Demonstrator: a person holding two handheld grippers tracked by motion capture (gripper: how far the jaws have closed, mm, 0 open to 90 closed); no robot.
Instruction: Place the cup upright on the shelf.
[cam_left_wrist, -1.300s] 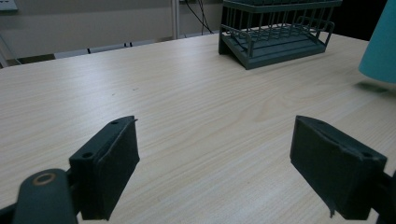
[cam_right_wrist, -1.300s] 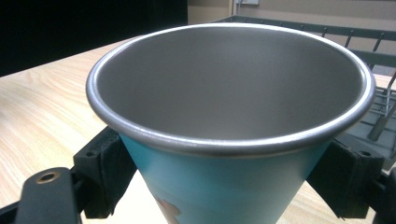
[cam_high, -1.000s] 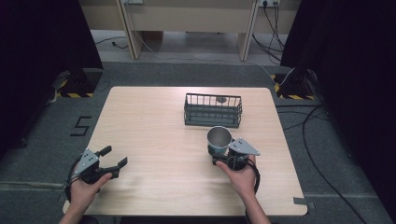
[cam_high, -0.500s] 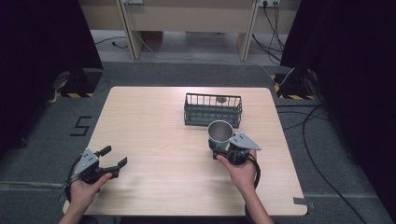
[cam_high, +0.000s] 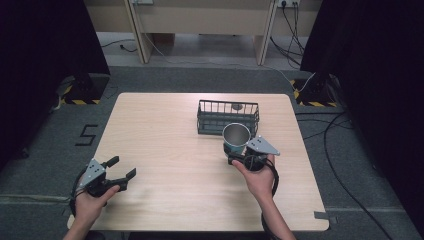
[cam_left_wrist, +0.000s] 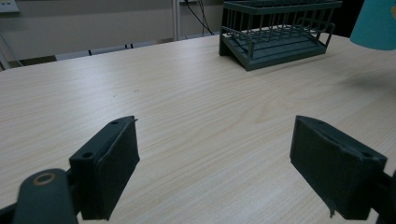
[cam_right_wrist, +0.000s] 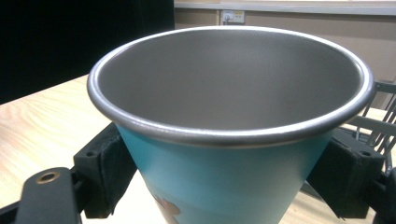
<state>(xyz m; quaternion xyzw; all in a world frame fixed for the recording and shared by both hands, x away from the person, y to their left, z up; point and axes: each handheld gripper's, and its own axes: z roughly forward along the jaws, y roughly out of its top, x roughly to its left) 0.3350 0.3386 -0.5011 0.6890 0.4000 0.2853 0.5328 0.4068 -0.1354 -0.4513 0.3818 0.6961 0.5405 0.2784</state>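
Observation:
A teal cup with a grey metal inside is held upright and lifted off the table, my right gripper shut on its lower wall. Close up, the cup sits between the two black pads. It hangs just in front of the dark wire basket at the table's far middle; the cup's edge and the basket also appear in the left gripper view. My left gripper rests open near the front left corner, with bare table between its pads.
The wooden table has bare room between the two hands. A small round dark object lies inside the basket. Cables run over the floor to the right, and the table's front edge lies just below both hands.
The right gripper has carried the cup up and away from the person, closer to the basket. The left gripper has stayed in place.

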